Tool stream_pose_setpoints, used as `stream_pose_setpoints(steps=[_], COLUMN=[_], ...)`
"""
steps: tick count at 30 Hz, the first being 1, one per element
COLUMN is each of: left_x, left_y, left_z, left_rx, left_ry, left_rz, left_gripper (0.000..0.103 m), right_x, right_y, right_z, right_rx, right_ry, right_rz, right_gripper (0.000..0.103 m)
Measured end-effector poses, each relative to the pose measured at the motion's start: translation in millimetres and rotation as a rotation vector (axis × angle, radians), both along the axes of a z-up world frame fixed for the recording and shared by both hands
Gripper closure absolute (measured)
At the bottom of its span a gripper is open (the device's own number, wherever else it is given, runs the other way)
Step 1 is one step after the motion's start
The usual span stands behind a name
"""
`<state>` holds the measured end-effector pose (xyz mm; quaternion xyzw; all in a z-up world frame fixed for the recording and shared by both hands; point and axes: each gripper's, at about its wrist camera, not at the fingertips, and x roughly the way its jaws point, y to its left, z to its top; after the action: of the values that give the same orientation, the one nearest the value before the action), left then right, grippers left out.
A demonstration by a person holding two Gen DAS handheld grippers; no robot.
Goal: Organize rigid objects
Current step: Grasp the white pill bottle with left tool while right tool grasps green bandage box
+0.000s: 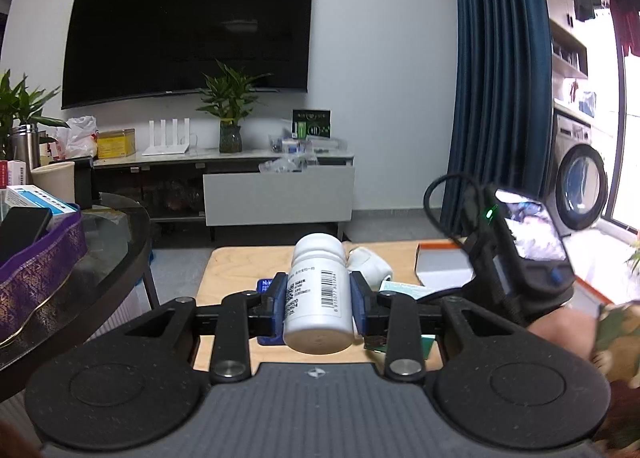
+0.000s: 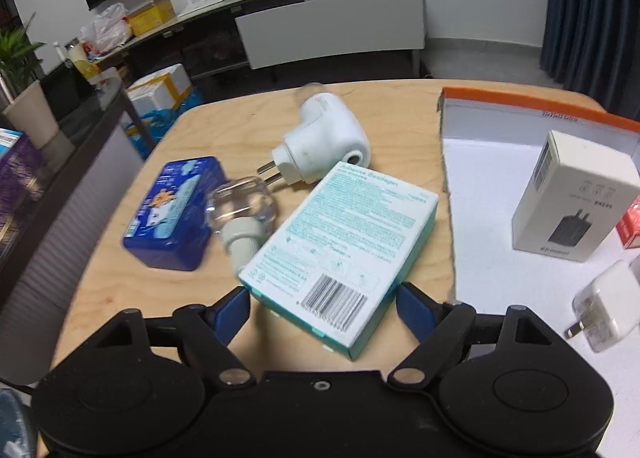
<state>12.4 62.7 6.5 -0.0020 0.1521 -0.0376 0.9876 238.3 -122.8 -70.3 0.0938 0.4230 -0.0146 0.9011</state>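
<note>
A white pill bottle (image 1: 318, 294) is squeezed between the two blue pads of the left gripper (image 1: 318, 300). The bottle is held up above the wooden table (image 1: 232, 278), with its cap pointing away and its flat bottom facing the camera. A label with a bar code can be seen on its side.

The right gripper (image 2: 323, 304) is pointed down at the table. Its jaws are held about half open, one on each side of the near end of a teal bandage box (image 2: 340, 254). The box lies flat between the blue pads, but it cannot be told if it is touched by them.

Beside the teal box, a blue tin (image 2: 174, 212) with a cartoon picture is seen. A small clear bottle (image 2: 242, 214) with a white cap lies between them. A white plug-in device (image 2: 320, 144) lies just behind.

To the right, an open white box with an orange edge (image 2: 520, 102) is set on the table. A white charger box (image 2: 576, 194) and a small white plug (image 2: 606, 308) are kept inside it.
</note>
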Motion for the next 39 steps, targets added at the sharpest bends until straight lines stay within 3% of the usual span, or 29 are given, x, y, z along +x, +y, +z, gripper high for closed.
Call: stream_pose_setpoints(steps=[1,2,3,8,9,11,12,14,20,24,29,31,34,36,39], left_x=[-0.2,-1.2,-2.1,-6.3,-6.5,-8.2,-7.7,-10.3,-9.5,-7.3,-6.3,-5.7,-5.2,-6.1,-7.3], left_y=[-0.1,-0.1,0.1,-4.1,-4.6,-2.7,-2.4,-1.7,0.8,4.4,12.0,13.9,14.3,14.7,12.7], left_z=[0.8,1.6,2.4,4.2,3.8,3.8,3.7,3.1,-1.6,-5.5,-7.4,-7.2,-6.1,-5.1,-2.9], left_rx=[-0.007,-0.014,-0.025,-0.035,-0.039,-0.062,-0.072,-0.078,-0.079,-0.086,-0.096,-0.098,-0.093,-0.098,-0.101], left_ry=[-0.001,-0.002,-0.006,-0.004,0.003,0.017,0.025,0.031,0.047,0.054,0.062,0.065,0.065,0.061,0.055], left_rz=[0.000,0.001,0.001,-0.003,-0.002,0.001,0.002,0.007,0.010,0.017,0.028,0.030,0.033,0.034,0.031], left_gripper=[0.070,0.070,0.070,0.070,0.070,0.070,0.070,0.070,0.070,0.070,0.070,0.070,0.070,0.070,0.070], right_x=[-0.8,-2.0,-3.0,-15.5,-18.7,-22.9,-25.0,-30.3,0.7,38.9,80.1,89.2,99.5,96.6,73.8], right_y=[-0.6,-1.0,-1.8,-14.3,-17.1,-23.8,-28.1,-36.4,-53.1,-55.5,-42.6,-40.5,-27.3,-19.2,-21.2], right_z=[-0.3,0.1,0.7,5.9,7.1,8.2,8.3,12.4,30.0,32.3,19.8,11.9,9.9,10.1,10.9], right_rx=[-0.009,-0.023,-0.040,-0.028,-0.025,0.003,0.022,0.050,0.201,0.277,0.252,0.278,0.188,0.103,0.088], right_ry=[-0.013,-0.019,-0.015,-0.021,-0.021,-0.010,-0.011,-0.055,-0.047,0.028,0.146,0.173,0.177,0.161,0.123], right_rz=[-0.001,0.003,0.001,0.011,0.008,0.004,-0.001,-0.047,-0.169,-0.310,-0.457,-0.505,-0.461,-0.373,-0.312], right_gripper=[0.034,0.073,0.102,0.103,0.102,0.071,0.034,0.018,0.015,0.015,0.014,0.000,0.000,0.011,0.018])
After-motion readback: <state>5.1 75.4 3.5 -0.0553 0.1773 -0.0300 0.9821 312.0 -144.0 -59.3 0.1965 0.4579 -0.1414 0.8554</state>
